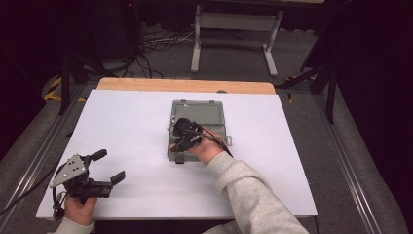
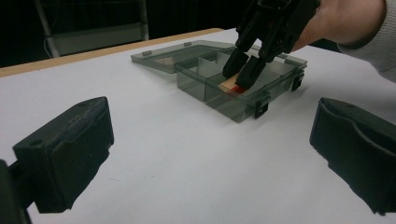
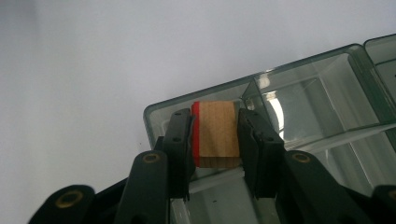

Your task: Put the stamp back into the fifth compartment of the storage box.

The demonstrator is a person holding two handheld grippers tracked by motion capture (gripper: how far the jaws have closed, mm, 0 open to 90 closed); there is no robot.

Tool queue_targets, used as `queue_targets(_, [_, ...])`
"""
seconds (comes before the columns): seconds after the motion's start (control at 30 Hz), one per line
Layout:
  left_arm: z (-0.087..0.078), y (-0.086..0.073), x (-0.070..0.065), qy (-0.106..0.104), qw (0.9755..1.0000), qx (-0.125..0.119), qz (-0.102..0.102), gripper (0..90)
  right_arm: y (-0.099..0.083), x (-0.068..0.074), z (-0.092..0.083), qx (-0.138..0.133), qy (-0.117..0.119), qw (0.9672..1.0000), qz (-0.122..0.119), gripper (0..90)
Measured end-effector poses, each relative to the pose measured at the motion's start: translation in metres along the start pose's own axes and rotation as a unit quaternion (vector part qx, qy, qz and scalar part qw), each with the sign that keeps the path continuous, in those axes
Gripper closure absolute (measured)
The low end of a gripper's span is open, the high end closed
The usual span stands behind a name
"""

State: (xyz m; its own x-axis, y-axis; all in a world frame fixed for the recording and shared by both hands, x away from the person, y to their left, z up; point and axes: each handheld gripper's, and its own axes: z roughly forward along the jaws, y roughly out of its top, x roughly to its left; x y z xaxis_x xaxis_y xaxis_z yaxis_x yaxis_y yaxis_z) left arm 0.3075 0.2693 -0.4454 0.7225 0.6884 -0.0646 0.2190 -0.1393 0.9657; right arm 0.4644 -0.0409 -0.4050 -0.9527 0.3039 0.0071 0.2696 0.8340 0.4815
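A small wooden block (image 3: 217, 135) with one red face is pinched between the pads of my right gripper (image 3: 215, 122), which is shut on it. The block hangs low in the near corner compartment of a smoky grey plastic box (image 3: 327, 93). In the high view the box (image 1: 209, 114) lies mid-table with its lid laid open at the far side, and the right gripper (image 1: 181, 141) points down into its near left corner. From the left gripper view the block (image 2: 232, 85) sits at the right gripper's (image 2: 240, 72) tips. My left gripper (image 1: 109, 165) rests open at the table's near left, holding nothing.
The white table top (image 1: 136, 126) has a wooden strip (image 1: 185, 85) along its far edge. The box's other compartments (image 2: 196, 77) look bare. Beyond the table stand a white metal frame (image 1: 234, 29) and floor cables (image 1: 151, 44).
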Motion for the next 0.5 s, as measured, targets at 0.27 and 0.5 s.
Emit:
queue_targets(0.27, [0.0,0.0001,-0.0001,0.0,1.0,0.0,0.0,0.5,0.0002,-0.0002,-0.0006,-0.003,0.002,1.0,0.0,61.5])
queue_targets(0.5, [0.0001,0.0003,-0.0004,0.0,1.0,-0.002,0.0,0.5,-0.0001,0.0004,-0.0061,-0.016,-0.011,0.9998,-0.002,55.4])
